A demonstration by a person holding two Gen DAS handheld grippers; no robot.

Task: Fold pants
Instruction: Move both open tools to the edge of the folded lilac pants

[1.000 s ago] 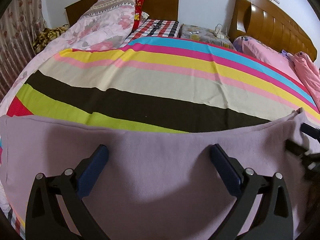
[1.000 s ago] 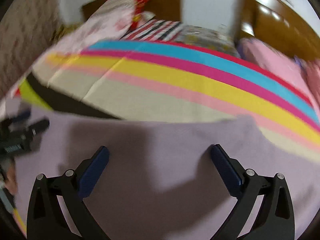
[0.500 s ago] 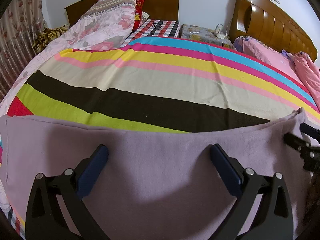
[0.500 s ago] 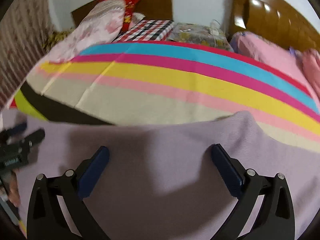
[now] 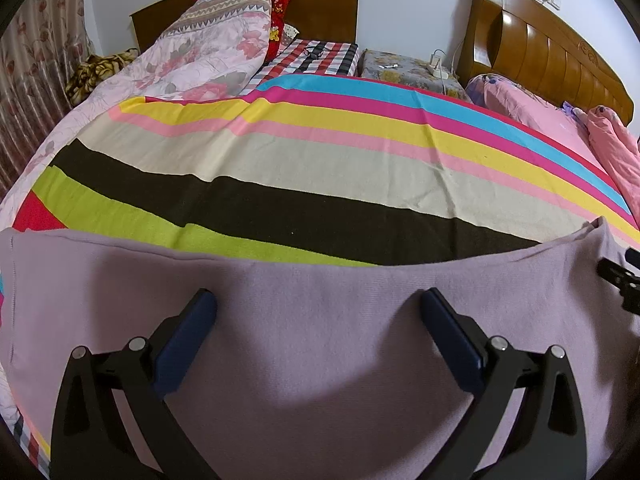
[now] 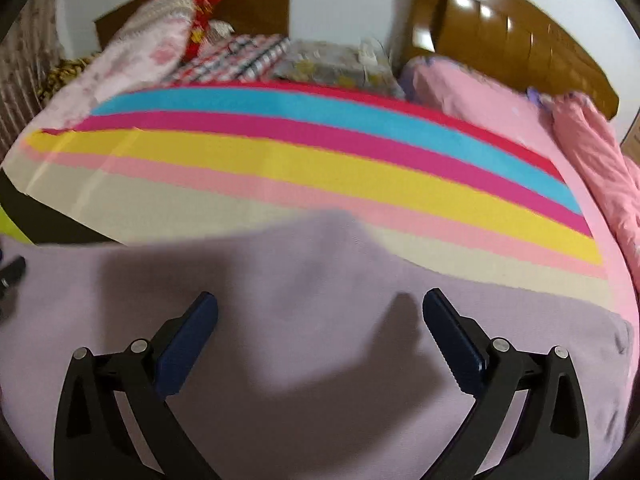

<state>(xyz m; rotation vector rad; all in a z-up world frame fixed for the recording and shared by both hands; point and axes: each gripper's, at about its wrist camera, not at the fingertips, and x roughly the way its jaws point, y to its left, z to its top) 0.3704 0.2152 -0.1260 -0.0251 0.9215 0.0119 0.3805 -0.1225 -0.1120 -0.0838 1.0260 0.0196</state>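
Presently: left gripper (image 5: 318, 300), 2 blue-padded fingers (image 5: 188, 336) spread wide, nothing held, hovering over lilac pants (image 5: 320, 360). Right gripper (image 6: 320, 300), same wide spread, nothing held, above same pants (image 6: 320, 360); view blurred. Pants: laid flat across near edge of striped blanket (image 5: 320, 168), covering its lowest stripes. Floral quilt (image 5: 192, 60) beyond blanket's far left corner. Checked pillow (image 5: 316, 56) beyond blanket's far edge. Pink bedding (image 5: 552, 120) off blanket's right side.
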